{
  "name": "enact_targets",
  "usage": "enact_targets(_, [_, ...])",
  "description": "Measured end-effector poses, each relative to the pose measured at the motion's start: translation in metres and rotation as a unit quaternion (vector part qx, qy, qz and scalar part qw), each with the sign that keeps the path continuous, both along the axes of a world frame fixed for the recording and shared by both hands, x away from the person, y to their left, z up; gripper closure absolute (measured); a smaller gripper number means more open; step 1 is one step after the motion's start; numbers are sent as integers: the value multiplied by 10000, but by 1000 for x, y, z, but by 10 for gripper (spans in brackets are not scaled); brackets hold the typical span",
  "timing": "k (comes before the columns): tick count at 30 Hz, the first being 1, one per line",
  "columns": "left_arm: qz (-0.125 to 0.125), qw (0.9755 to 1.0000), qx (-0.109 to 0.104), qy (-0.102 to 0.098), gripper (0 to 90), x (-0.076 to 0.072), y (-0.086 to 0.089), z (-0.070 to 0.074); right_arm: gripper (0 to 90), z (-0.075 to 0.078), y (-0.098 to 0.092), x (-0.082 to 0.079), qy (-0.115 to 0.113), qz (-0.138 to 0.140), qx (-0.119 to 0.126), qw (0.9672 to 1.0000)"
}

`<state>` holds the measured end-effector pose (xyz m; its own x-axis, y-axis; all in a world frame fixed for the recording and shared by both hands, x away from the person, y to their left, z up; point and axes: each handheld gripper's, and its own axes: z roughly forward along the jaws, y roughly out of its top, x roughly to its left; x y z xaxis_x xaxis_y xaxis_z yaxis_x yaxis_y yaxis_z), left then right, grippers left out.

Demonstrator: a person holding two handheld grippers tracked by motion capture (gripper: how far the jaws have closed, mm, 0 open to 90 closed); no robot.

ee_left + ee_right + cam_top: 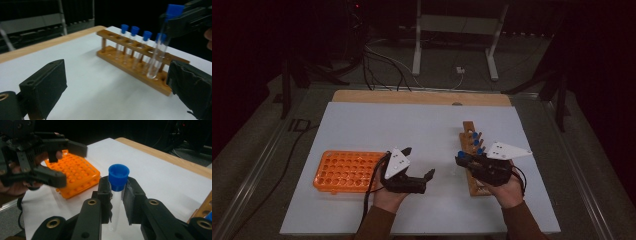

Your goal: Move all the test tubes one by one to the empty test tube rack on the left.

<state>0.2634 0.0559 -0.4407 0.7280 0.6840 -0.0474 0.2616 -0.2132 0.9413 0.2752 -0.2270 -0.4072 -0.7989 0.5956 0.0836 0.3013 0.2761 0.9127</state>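
The right gripper [117,195] is clamped on a clear test tube with a blue cap [118,178], just below the cap. In the left gripper view the held tube [160,50] hangs tilted in front of the wooden rack [140,72], its round bottom clear of the rack base.

The left gripper [418,167] has its jaws spread wide with nothing between them. It sits at the near middle of the white table top [377,125], pointing toward the right gripper [460,159], with bare table between the two.

Just left of the left gripper lies the orange tube tray [346,171], flat on the table, its grid of holes empty as far as can be seen. The wooden rack [472,150] stands at the right side, running away from the person. Three blue-capped tubes [134,42] stand upright in it, and a fourth cap [161,37] shows behind the held tube.

Beyond the far wooden table edge [422,96], cables [387,65] lie on the floor beside white frame legs [417,45].
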Motion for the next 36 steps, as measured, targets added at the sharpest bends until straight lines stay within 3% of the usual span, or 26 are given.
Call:
enact_targets(6, [-185,9997,168,16,82,-2,-32,-3,771,-4,5,0,48,-55,20,10000])
enact_targets(10, [-255,9993,262,-81,247,-4,-44,-5,771,-5,7,0,91,-84,41,9999])
enact_targets(12, [-348,9989,289,-118,405,-5,-49,-6,771,-5,8,-1,115,-90,63,9999])
enact_targets(15, [-437,9986,285,-120,498,-5,-56,-7,770,-6,9,-1,121,-87,76,9999])
enact_targets(25, [-459,9988,164,49,668,-1,-64,-8,770,-7,12,-2,156,-56,78,9998])
enact_targets(30, [-551,9983,170,38,753,-1,-64,-8,771,-8,12,-2,196,-51,82,9998])
enact_targets(36, [-584,9982,150,21,753,-1,-64,-8,770,-8,11,-2,214,-37,126,9997])
